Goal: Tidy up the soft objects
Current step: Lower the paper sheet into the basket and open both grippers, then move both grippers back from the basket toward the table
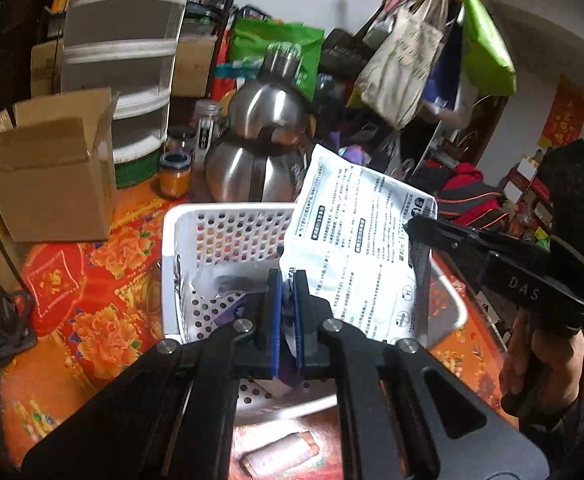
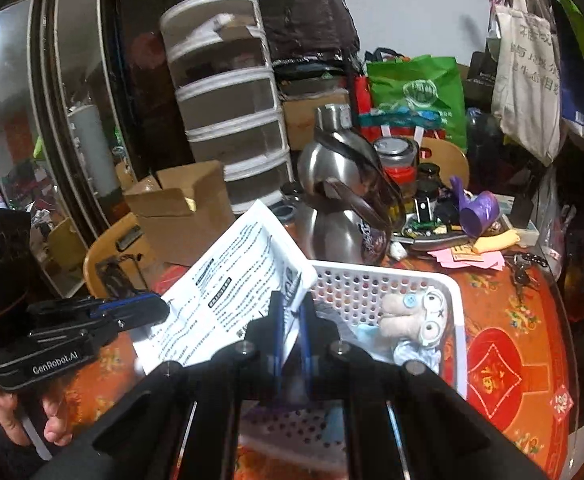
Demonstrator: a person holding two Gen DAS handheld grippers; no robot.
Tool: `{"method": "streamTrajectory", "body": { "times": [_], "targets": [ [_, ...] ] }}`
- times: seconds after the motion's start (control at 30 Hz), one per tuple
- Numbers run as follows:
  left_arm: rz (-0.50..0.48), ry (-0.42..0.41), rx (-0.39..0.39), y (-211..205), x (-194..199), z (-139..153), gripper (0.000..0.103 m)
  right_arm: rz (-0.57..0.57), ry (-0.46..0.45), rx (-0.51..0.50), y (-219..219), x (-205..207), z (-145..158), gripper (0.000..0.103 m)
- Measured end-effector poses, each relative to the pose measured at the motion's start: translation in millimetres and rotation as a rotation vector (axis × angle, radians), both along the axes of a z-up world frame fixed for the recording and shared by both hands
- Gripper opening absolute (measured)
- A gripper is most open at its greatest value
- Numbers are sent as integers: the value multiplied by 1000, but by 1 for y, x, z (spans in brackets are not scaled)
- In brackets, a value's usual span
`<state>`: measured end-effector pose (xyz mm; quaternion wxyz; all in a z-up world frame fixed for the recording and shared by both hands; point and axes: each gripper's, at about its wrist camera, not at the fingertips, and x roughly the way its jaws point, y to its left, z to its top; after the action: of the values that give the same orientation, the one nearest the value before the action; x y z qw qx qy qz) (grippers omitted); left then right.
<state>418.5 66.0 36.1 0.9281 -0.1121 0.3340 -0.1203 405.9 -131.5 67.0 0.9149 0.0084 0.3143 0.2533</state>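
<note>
Left gripper [image 1: 288, 280]: jaws are clenched on the lower left edge of the white printed packet [image 1: 356, 240], which is pinched between the blue pads [image 1: 275, 292].
Right gripper [image 2: 292, 320]: clamped shut on the packet's opposite edge; in the left wrist view its tip is seen meeting the sheet's right side.
Packet: held up in the air between both grippers, tilted, stretched above the white perforated basket [image 1: 196, 240]; no contact with the basket can be made out.
Basket: set on the red floral tablecloth [image 1: 92, 272], directly under and beyond both grippers.
Basket contents: a beige plush toy [image 2: 404, 316] with button eyes is seen in the right part, with pale blue soft items beside it.
Backdrop: a steel kettle [image 1: 268, 128] is seen just behind the basket, a cardboard box [image 1: 48, 172] off to the left.
</note>
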Motion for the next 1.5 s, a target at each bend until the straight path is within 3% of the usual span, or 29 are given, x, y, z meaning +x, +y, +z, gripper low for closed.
{"method": "streamTrajectory", "body": {
  "times": [0.17,0.3,0.33,0.37,0.4,0.43,0.47,0.5,0.7,0.87,1.0,1.23,1.37,1.5],
  "targets": [
    [21,39,27,-11,19,-24,5,5,13,-33,7,23,-25,6],
    [41,47,47,-13,22,-35,5,-26,21,-126,16,37,-46,11],
    [44,47,58,-13,21,-37,9,-30,31,-122,15,39,-49,17],
    [41,49,69,-13,22,-39,21,-39,40,-109,11,41,-52,22],
    [45,51,79,-13,17,-40,30,-54,41,-107,7,42,-54,32],
    [56,51,96,-13,16,-42,47,-82,27,-136,5,40,-56,49],
    [67,40,107,-13,14,-44,57,-104,11,-153,3,38,-55,59],
    [66,31,110,-13,12,-43,59,-124,1,-152,-2,36,-54,73],
    [72,39,124,-12,4,-51,63,-177,-23,-151,-18,23,-49,77],
    [100,0,181,-16,-16,-48,82,-194,-26,-154,-25,10,-50,82],
    [89,-5,209,-18,-34,-47,82,-201,-34,-139,-30,-1,-49,91],
    [78,44,181,-12,-76,-51,88,-182,-19,-130,-34,-32,-50,92],
    [109,53,212,-8,-119,-55,100,-158,-27,-118,-45,-71,-54,92],
    [126,102,146,2,-158,-68,102,-165,-20,-90,-72,-123,-70,92]
  ]
}}
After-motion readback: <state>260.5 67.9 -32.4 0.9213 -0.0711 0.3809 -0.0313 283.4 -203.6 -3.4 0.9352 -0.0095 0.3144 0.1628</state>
